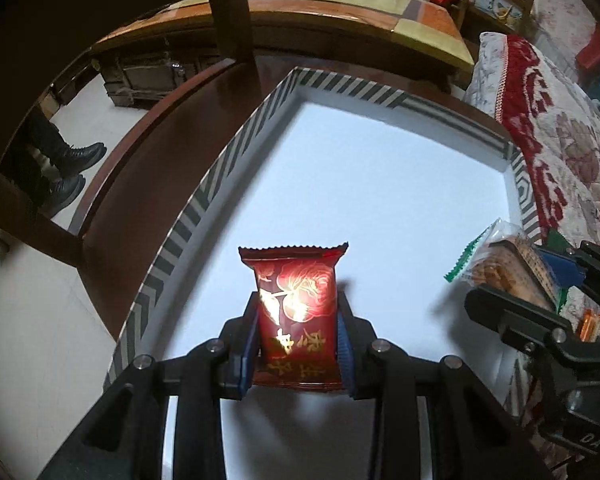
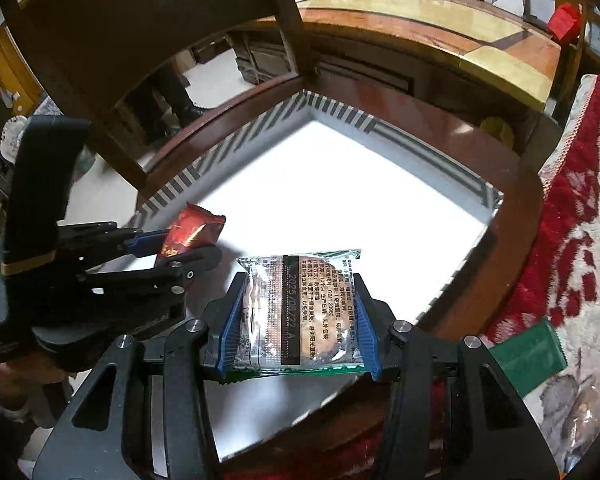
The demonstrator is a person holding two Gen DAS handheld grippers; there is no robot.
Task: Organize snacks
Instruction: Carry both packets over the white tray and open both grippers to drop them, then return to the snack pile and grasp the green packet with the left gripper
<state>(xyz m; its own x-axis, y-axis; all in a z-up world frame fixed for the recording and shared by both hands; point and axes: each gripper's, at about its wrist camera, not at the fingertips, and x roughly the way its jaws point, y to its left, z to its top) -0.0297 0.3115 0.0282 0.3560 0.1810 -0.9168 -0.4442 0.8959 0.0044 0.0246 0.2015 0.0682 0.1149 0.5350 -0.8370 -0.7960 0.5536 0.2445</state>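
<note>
The left gripper [image 1: 298,344] is clamped on a red packet [image 1: 298,312], held above the white floor of the striped box [image 1: 204,196], toward its near-left edge. The right gripper [image 2: 298,320] pinches a clear biscuit pack [image 2: 300,316] by its two sides, over the box's near edge. The box floor looks bare. A good placement would likely lower each snack until it lies flat before the jaws part, the red packet along the left wall and the biscuits beside it, with the two grippers kept apart. A green pack [image 2: 528,356] lies on the red-patterned cloth [image 2: 572,216] outside the box.
</note>
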